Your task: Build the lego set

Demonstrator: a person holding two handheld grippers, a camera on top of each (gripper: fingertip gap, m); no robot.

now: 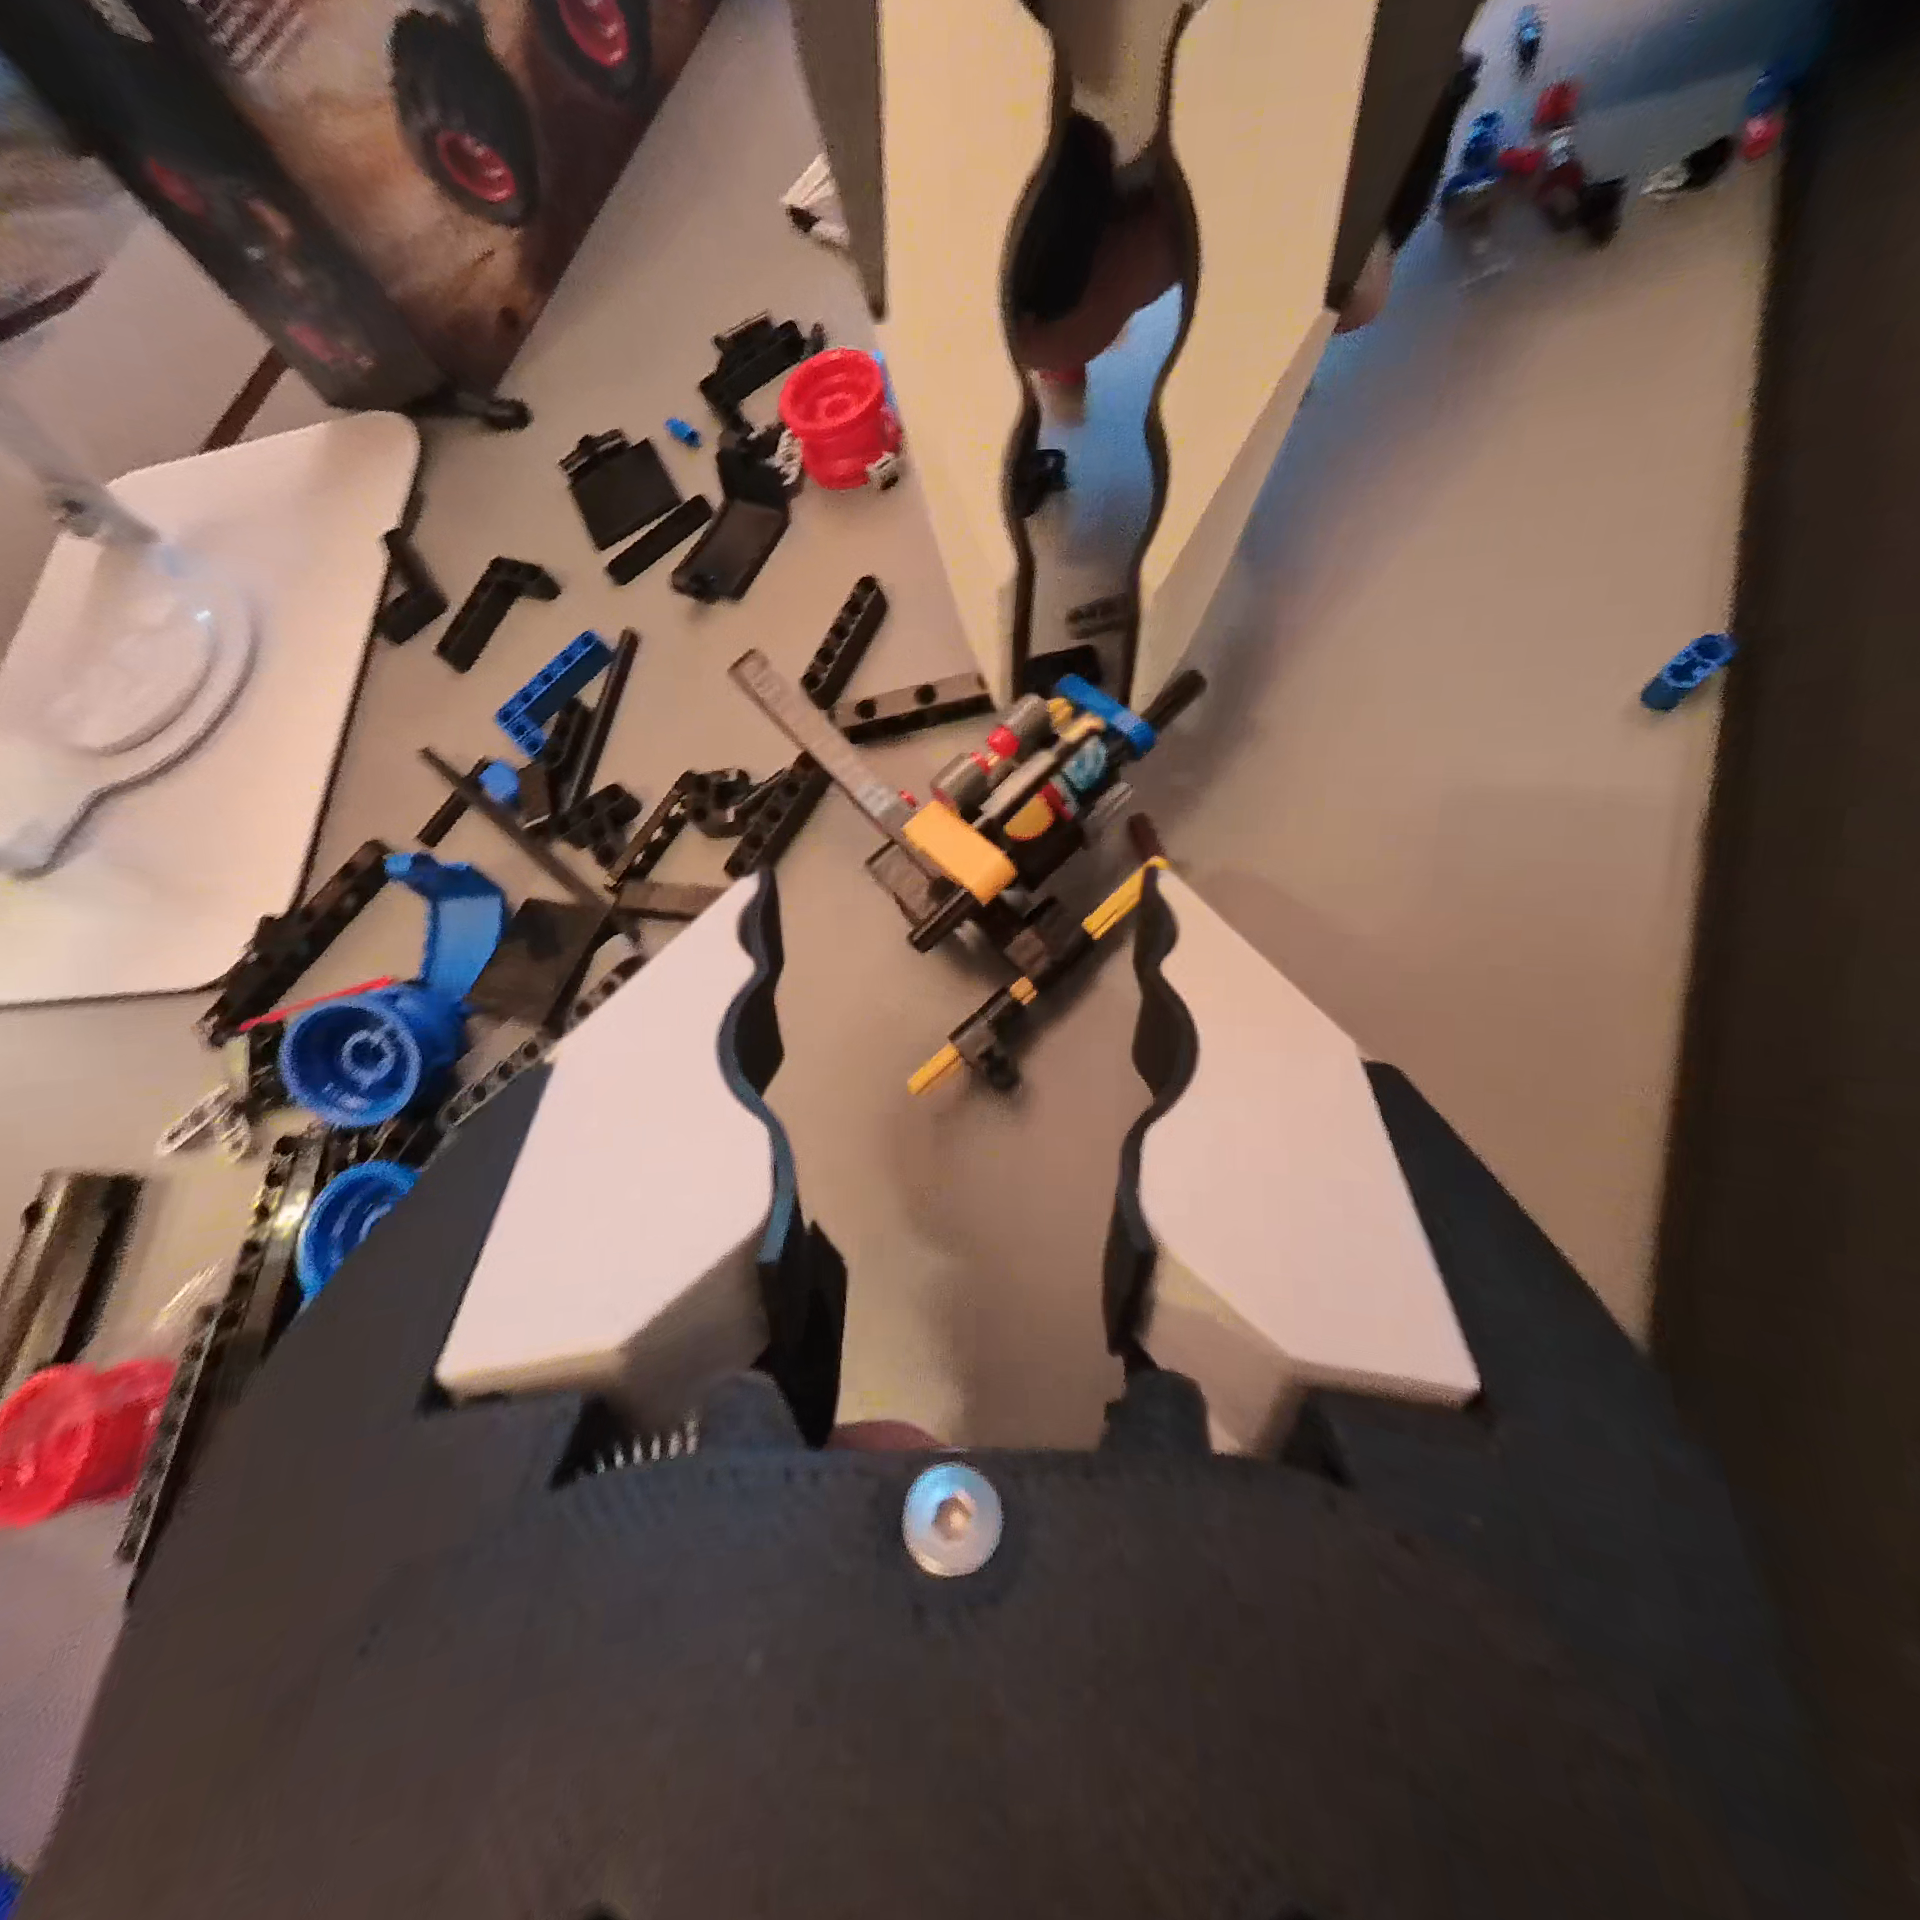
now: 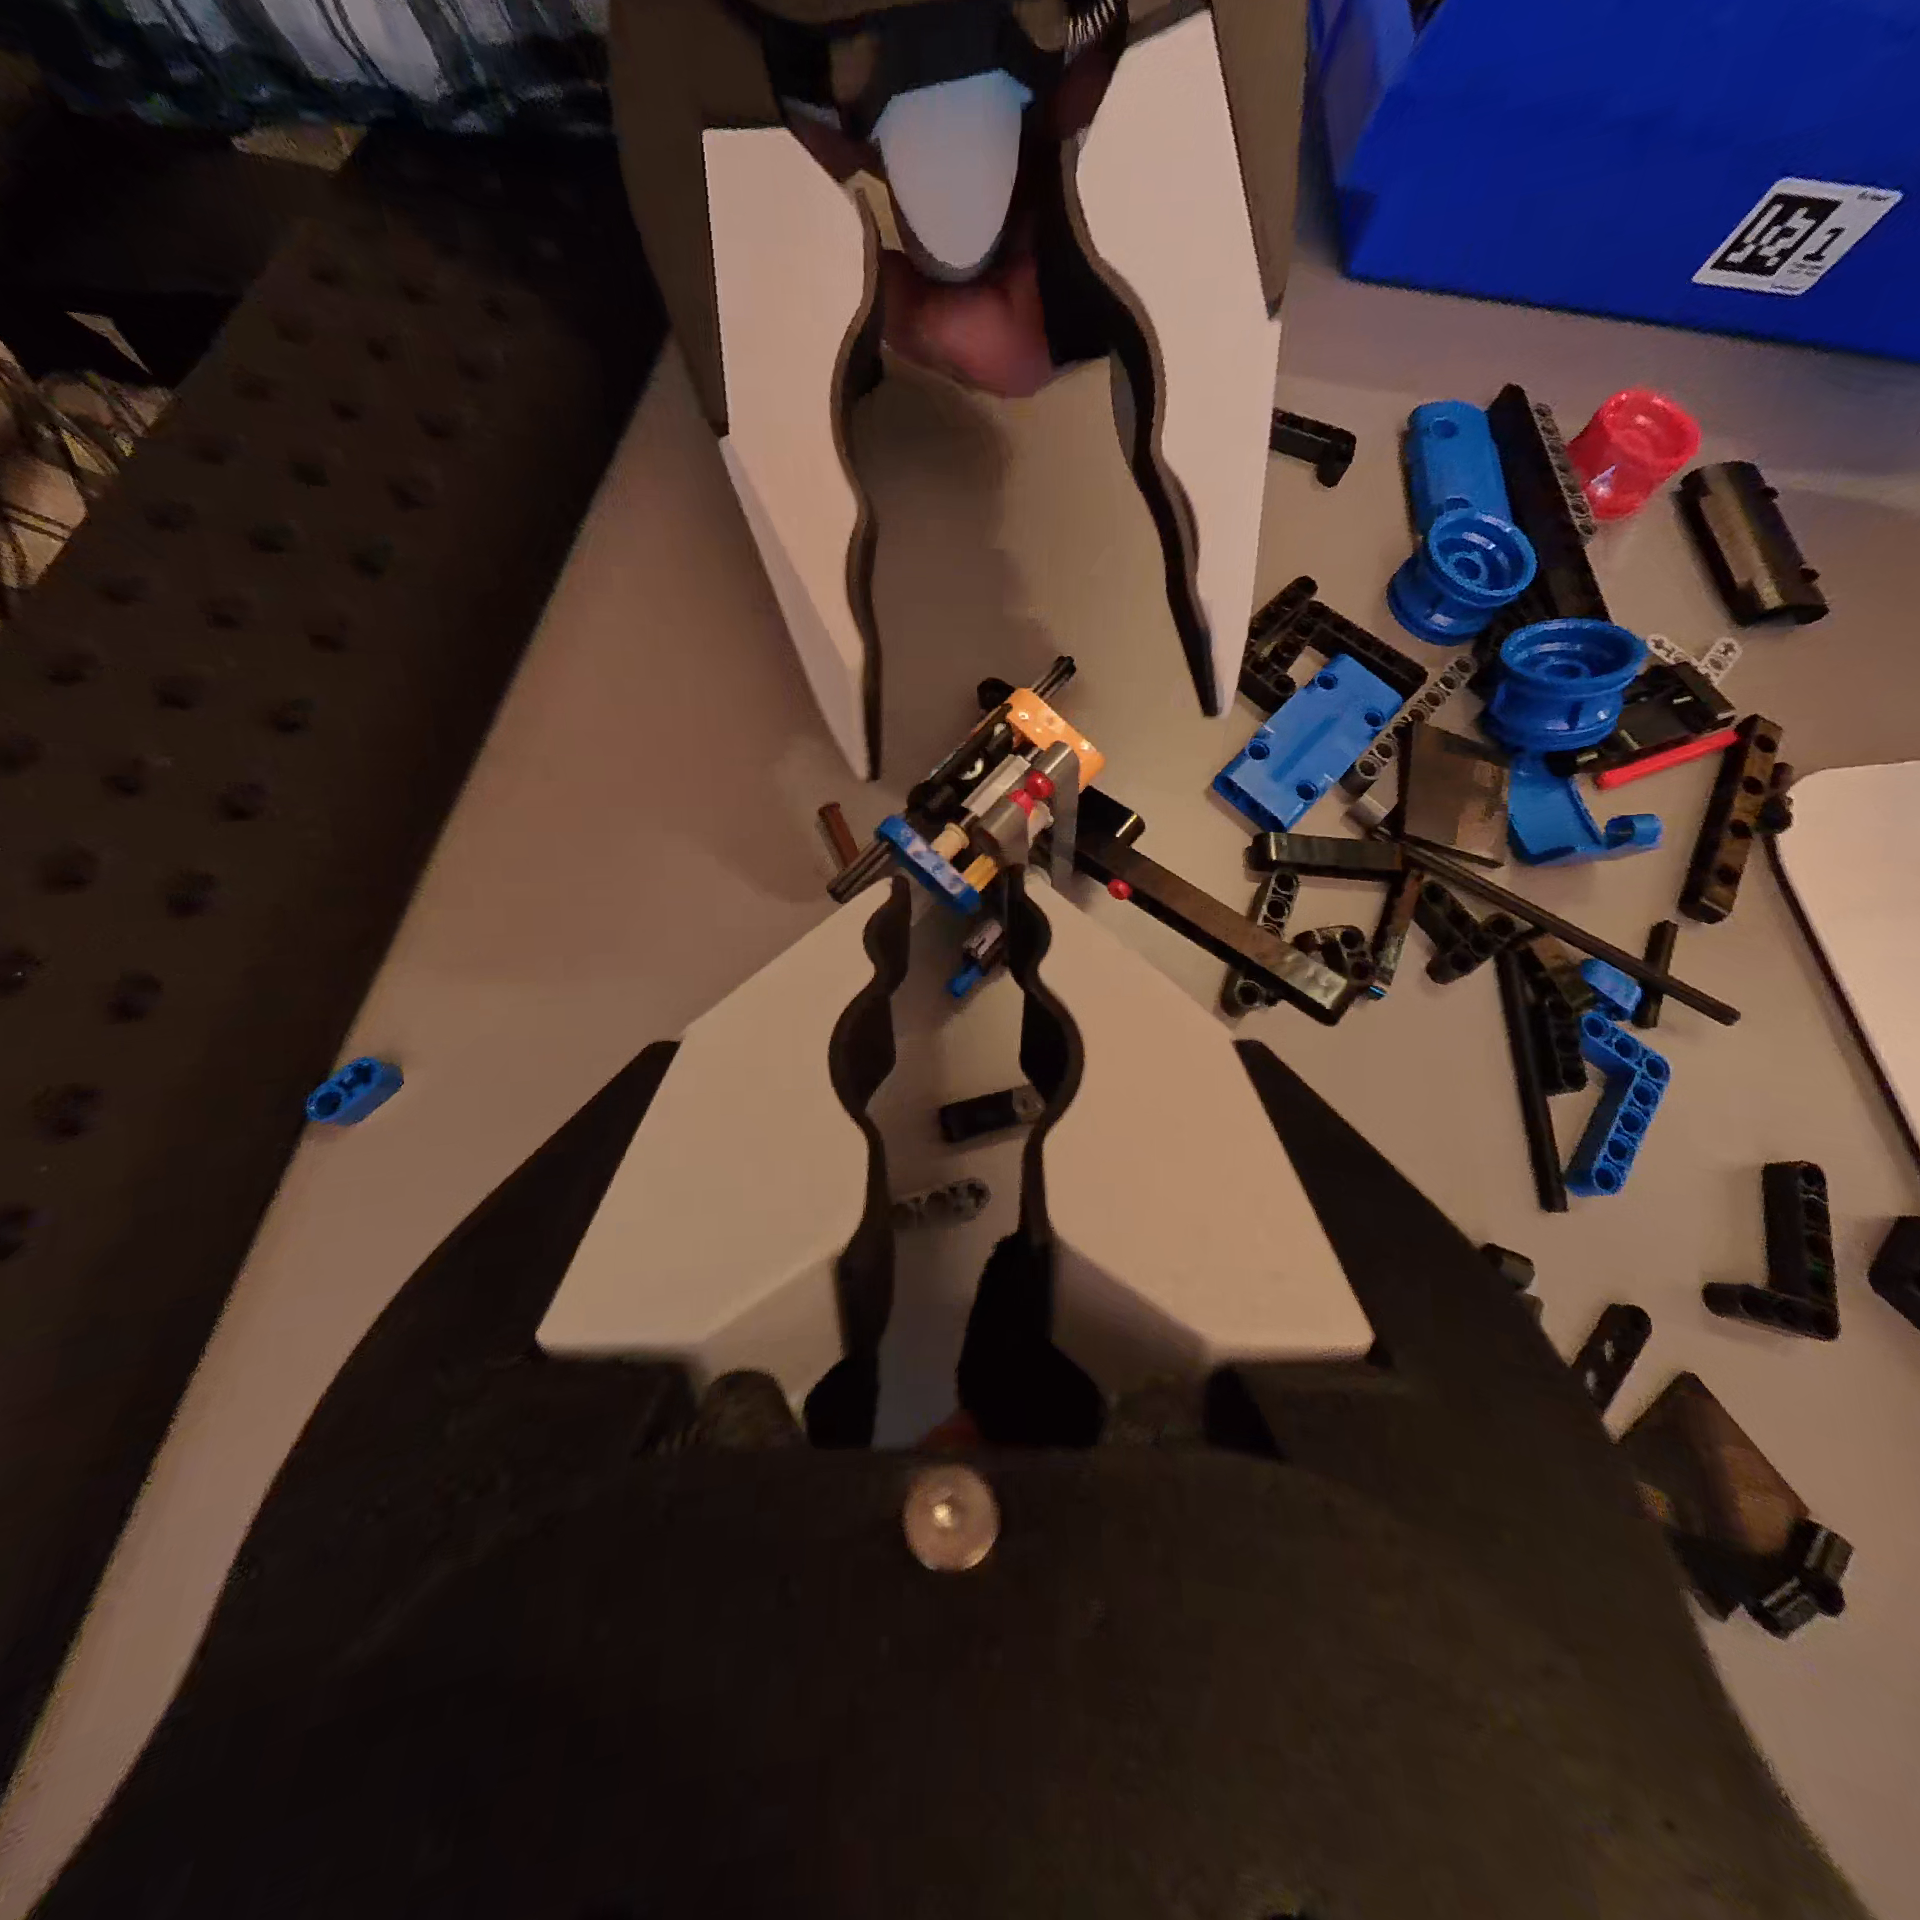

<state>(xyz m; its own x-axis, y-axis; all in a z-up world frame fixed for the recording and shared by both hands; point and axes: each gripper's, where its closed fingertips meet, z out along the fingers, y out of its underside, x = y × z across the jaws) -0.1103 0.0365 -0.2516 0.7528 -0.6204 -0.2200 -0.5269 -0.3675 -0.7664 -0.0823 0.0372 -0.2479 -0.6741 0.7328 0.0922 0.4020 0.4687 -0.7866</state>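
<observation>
While right claw (image 2: 951, 904) nips the assembly (image 2: 997, 800), left claw (image 1: 956, 904) wide w/ nothing, 2 blue wheels (image 2: 1465, 571), 1 red wheel (image 2: 1631, 452).

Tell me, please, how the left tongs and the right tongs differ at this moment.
The left tongs stand wide open, holding nothing; the right tongs are drawn narrow and appear to pinch the blue end of the small multicoloured lego assembly. The left tongs hover by that assembly; the right ones touch it. Both have white fingers with wavy black edges.
</observation>
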